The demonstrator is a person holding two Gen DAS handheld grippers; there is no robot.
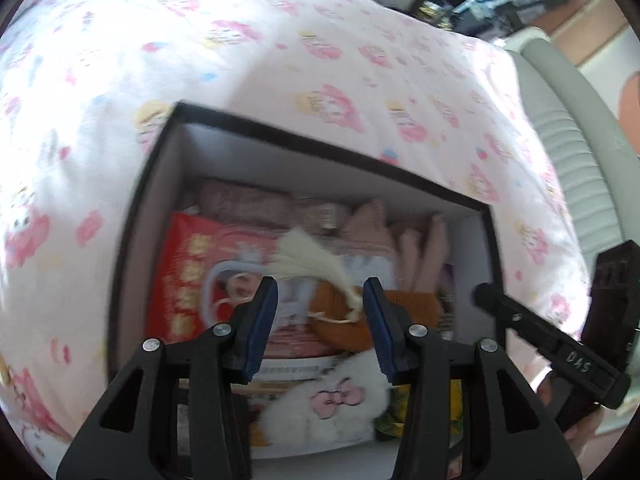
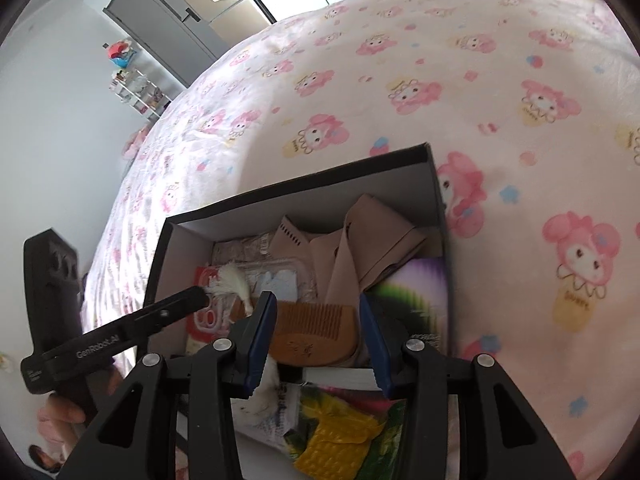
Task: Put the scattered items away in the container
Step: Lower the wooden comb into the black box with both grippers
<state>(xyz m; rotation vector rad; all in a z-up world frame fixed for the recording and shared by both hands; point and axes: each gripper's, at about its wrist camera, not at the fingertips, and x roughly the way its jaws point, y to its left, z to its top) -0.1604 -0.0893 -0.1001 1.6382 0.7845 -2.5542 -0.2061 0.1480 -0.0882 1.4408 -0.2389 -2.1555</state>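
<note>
A black box with a white inside sits on the pink bed. It holds a wooden comb with a cream tassel, a red packet, beige folded cloth, a white fluffy item with a pink bow and a yellow packet. My left gripper is open above the comb and tassel. My right gripper is open above the comb. Neither holds anything.
The pink cartoon-print bedsheet surrounds the box. A grey-white ribbed frame runs along the bed's right side. A grey cabinet and a white shelf rack stand by the far wall. Each gripper shows in the other's view.
</note>
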